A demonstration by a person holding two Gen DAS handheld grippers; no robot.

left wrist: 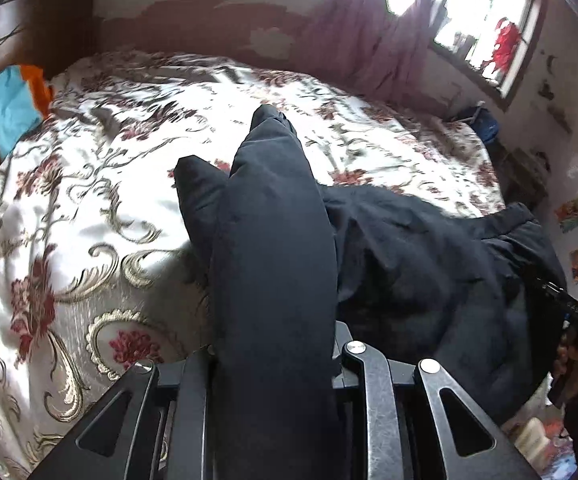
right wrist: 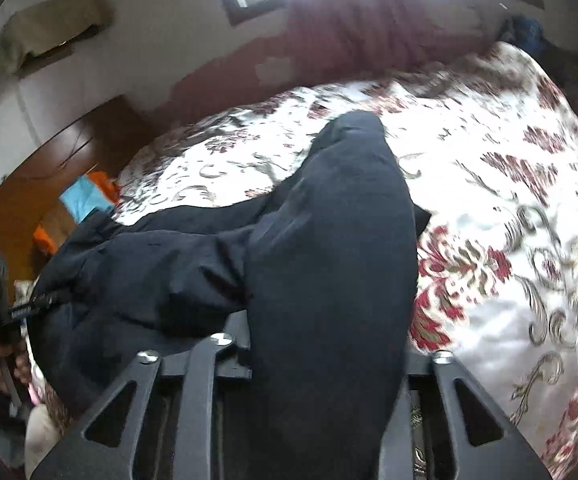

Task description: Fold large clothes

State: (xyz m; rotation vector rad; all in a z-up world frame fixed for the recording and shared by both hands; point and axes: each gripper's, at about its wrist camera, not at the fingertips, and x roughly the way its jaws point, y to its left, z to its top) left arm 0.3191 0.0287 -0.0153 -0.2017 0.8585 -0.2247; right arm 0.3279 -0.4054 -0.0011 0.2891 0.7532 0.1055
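A dark navy padded garment (left wrist: 429, 264), most likely a jacket or padded trousers, lay across the near part of a bed covered with a floral bedspread (left wrist: 89, 208). Each gripper had one of its long padded ends. In the left wrist view the left gripper (left wrist: 275, 364) was clamped on a thick tube of the fabric that ran straight out from the jaws toward the far side of the bed, with the bulk of the garment heaped to its right. In the right wrist view the right gripper (right wrist: 329, 364) was likewise closed on a padded length (right wrist: 337, 248) stretching away along its fingers, the remaining cloth bunched to its left, toward the other hand.

So the garment's long axis ran roughly from near to far, both held ends pointing away from the person, and the loose mass sat between the two grippers. Neither hand seemed clearly nearer to it. The fingertips themselves were buried under fabric, so how deep the bite went could not be told.

Judging from this, the next move would call for carrying both held ends together, keeping them level, so the fold lands evenly on the bedspread.
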